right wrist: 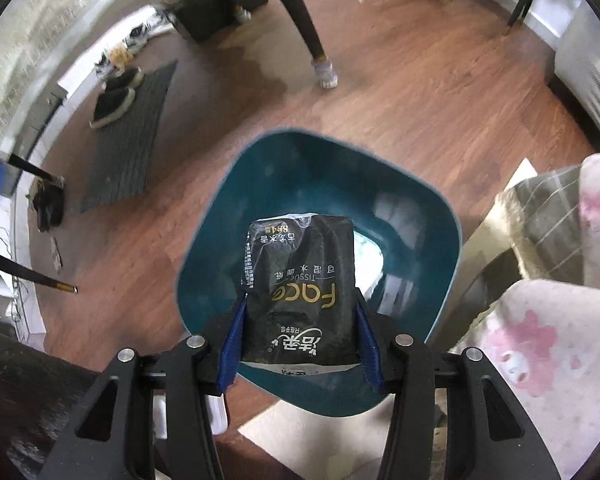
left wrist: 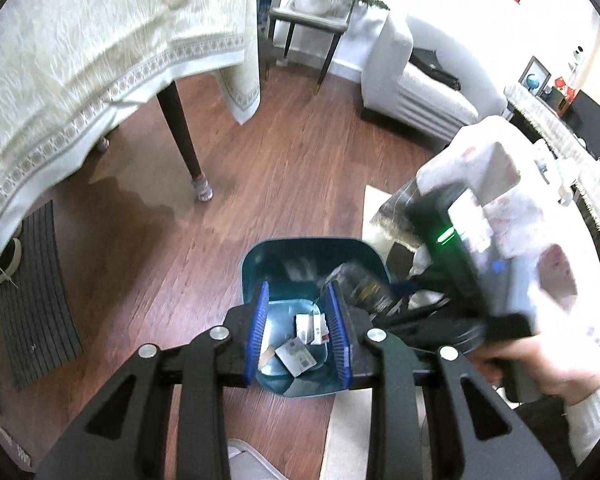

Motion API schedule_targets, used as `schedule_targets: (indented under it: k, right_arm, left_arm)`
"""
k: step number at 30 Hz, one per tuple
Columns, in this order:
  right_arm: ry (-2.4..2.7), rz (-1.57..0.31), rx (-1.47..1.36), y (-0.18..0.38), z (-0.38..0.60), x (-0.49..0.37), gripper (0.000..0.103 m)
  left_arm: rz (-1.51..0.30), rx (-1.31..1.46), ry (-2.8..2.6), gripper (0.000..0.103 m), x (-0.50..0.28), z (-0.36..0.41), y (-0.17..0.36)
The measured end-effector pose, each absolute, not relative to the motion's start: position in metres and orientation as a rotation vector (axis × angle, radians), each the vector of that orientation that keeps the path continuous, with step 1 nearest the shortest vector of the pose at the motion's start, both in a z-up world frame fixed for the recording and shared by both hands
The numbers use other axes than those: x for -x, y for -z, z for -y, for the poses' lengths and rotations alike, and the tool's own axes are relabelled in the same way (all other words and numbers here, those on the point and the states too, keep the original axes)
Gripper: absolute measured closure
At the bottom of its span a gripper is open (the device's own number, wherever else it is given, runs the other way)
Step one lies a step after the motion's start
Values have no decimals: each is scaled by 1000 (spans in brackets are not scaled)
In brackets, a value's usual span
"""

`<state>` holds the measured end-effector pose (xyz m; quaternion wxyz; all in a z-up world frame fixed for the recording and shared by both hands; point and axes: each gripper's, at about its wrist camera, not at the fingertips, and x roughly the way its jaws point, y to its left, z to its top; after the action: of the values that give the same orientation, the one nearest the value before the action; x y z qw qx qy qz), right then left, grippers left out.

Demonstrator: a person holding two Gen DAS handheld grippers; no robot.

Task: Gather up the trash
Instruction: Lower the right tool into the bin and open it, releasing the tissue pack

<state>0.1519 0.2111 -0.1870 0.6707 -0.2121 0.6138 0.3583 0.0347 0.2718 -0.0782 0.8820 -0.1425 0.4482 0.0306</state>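
Right wrist view: the right hand-held gripper (right wrist: 299,336) points steeply down, and its blue pads (right wrist: 233,344) press on both side edges of a black tissue packet (right wrist: 300,288) with gold lettering, so it is gripping that packet. The packet hangs just ahead of the fingertips, over the open mouth of a teal trash bin (right wrist: 236,200) that stands on the wooden floor (right wrist: 400,92). Beyond the bin's far rim, a dark ribbed mat (right wrist: 136,132) with a pair of dark shoes (right wrist: 114,98) lies ahead to the left.

Left wrist view: the left hand-held gripper (left wrist: 300,332) is partly open and holds nothing; between its blue pads (left wrist: 258,332) the bin's bottom shows, with small boxes and wrappers (left wrist: 304,340) lying in it. The teal trash bin (left wrist: 268,256) sits directly below and ahead of these fingers. To the right, blurred, the right hand-held gripper's body with a green light comes in over the bin's right rim, with the black tissue packet (left wrist: 364,286) at its tip. A cloth-covered worktop (left wrist: 80,60) stands ahead to the left.
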Motion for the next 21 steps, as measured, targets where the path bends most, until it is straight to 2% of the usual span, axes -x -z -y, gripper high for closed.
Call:
schedule_targets:
  k: [7, 12, 14, 16, 21]
  right_arm:
    - [-800, -1421, 538, 216, -218, -144, 53]
    - [-778, -1442, 567, 238, -217, -144, 52]
    - [-768, -1441, 573, 243, -216, -145, 47]
    - [-773, -1435, 565, 245, -215, -146, 39]
    - [-803, -1412, 557, 243, -214, -148, 32]
  left_arm:
    - [-858, 292, -50, 79, -30, -270, 48]
    - [-812, 289, -36, 79, -28, -265, 28]
    - [-797, 292, -31, 80, -28, -265, 23]
    - [-784, 296, -28, 79, -27, -265, 17]
    - [-758, 291, -25, 79, -24, -265, 3]
